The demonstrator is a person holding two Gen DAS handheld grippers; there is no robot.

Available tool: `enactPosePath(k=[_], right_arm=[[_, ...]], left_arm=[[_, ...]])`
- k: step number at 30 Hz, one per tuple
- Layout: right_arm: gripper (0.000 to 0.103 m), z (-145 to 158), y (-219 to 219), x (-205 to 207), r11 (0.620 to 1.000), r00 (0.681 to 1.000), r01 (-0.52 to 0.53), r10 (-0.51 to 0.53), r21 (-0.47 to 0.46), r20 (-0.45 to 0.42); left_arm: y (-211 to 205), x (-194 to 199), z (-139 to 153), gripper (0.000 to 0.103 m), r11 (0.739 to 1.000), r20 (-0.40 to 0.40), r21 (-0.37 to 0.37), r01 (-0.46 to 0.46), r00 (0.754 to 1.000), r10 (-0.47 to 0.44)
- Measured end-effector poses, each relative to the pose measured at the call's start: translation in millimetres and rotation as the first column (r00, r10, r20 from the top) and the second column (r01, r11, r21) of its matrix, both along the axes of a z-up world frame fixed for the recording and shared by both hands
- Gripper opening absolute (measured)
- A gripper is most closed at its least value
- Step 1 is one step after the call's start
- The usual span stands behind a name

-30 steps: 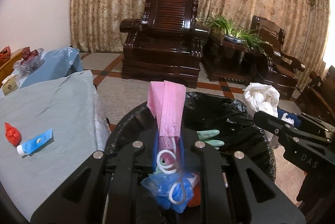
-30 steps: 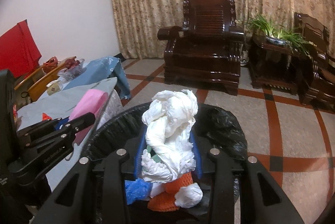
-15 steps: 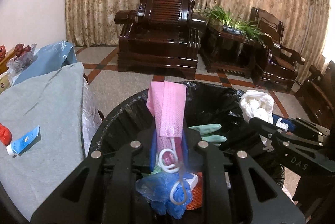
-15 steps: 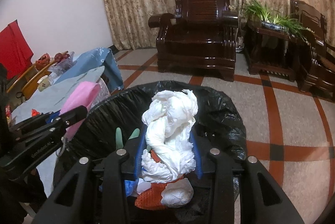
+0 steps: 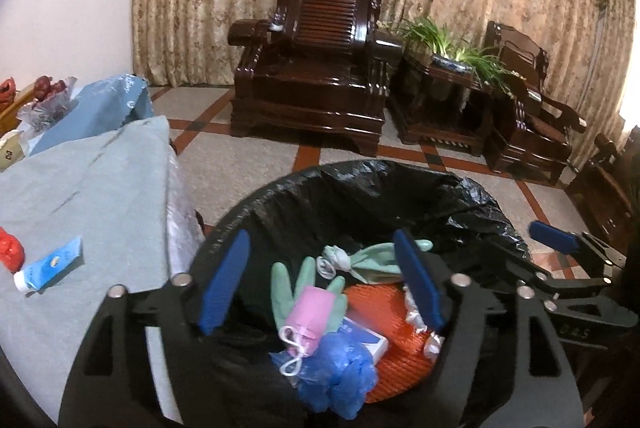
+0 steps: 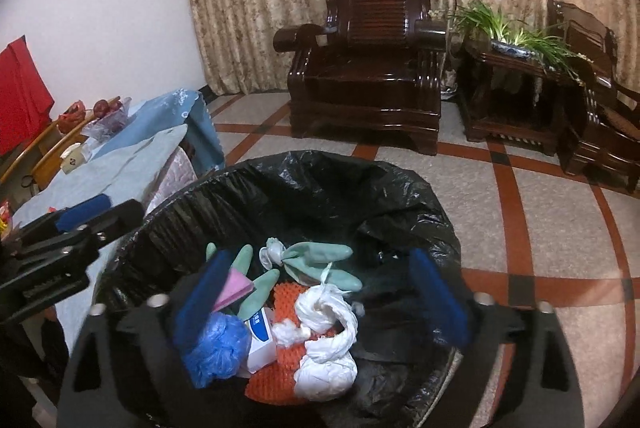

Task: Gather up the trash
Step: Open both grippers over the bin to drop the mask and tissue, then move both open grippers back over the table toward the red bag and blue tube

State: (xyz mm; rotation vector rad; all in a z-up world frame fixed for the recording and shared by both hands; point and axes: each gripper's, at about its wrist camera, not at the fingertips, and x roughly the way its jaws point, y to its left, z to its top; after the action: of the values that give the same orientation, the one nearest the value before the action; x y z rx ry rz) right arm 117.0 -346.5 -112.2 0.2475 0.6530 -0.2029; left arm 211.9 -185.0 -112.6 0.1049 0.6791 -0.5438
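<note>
Both jaws are opening: the left hand-held gripper (image 5: 320,284) has dropped the pink mask (image 5: 312,312), the right hand-held gripper (image 6: 320,300) the white bag (image 6: 326,348). They now lie in the bin (image 5: 360,183); a tube (image 5: 48,264) waits on the counter (image 5: 100,187) at 9 o'clock.

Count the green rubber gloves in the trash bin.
2. One glove lies at the left of the bin, partly under the pink mask; the other glove lies farther back, toward the middle. More may be buried.

A black bin liner (image 6: 304,187) holds a pink mask (image 5: 314,312), mint-green gloves (image 6: 320,256) and orange netting (image 5: 396,344).
</note>
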Motion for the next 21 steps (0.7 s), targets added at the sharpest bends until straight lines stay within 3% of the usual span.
enactPosePath(k=[2,4,21], right_arm=[[0.097,2,1,0,1.0,1.0,-0.001,0.001,0.012,0.005],[0.097,5,4,0,1.0,1.0,-0.006,0.006,0.012,0.008],[0.097,34,79,13,0.989,0.986,-0.147,0.149,-0.026,0.072]], left_arm=[[7,-1,4,0.088,1.0,0.02,0.004,-0.022,1.0,0.022],[19,-2,10,0.09,0.999,0.043,0.002,-0.053,0.998,0.053],[128,-10,35,0.093,0.967,0.072,-0.002,-0.256,0.964,0.255]])
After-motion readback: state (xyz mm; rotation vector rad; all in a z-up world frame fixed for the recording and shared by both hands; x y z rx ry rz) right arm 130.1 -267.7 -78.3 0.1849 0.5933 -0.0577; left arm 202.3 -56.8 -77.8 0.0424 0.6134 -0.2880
